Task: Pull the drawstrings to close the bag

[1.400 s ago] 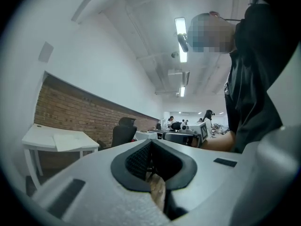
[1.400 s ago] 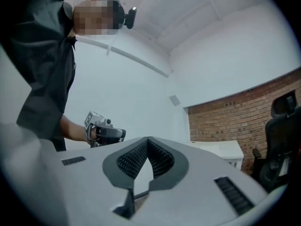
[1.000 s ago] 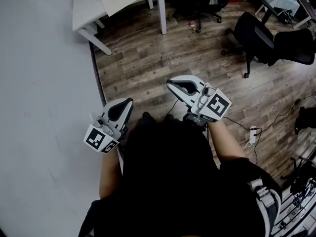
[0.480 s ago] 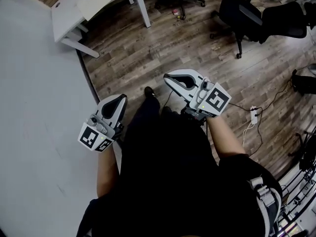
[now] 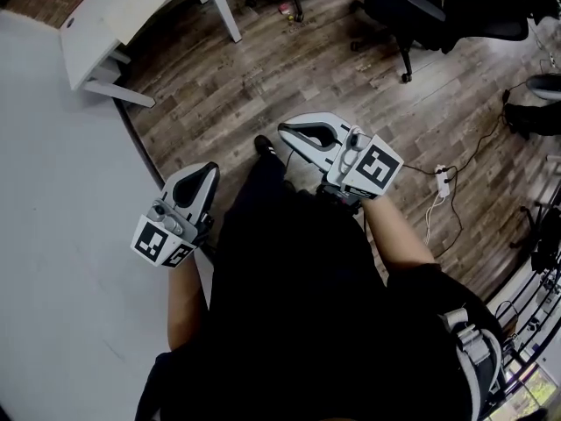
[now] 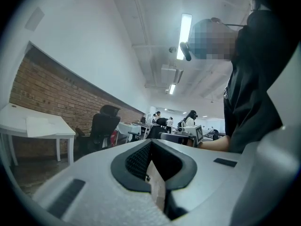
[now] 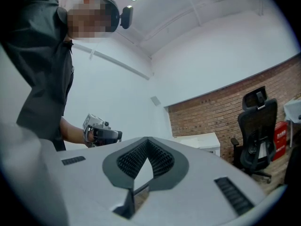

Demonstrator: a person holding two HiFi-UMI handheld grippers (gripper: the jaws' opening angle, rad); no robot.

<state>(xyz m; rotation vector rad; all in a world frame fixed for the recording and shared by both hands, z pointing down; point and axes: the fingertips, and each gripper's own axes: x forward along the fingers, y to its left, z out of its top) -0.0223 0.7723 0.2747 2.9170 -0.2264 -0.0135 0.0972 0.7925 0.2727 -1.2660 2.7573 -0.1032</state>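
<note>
Person in black standing on wood floor (image 5: 263, 86), left gripper (image 5: 200, 182) and right gripper (image 5: 296, 133) held level, both jaws pressed together, empty, white desk (image 5: 123, 7) beyond.

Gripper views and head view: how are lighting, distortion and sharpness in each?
Left gripper view: strong fisheye bending, dark rounded corners, glare from the ceiling light. Right gripper view: the same fisheye bending; the brick wall looks sharp. Head view: the wood floor is evenly lit and sharp; the person's dark clothing is nearly black.
</note>
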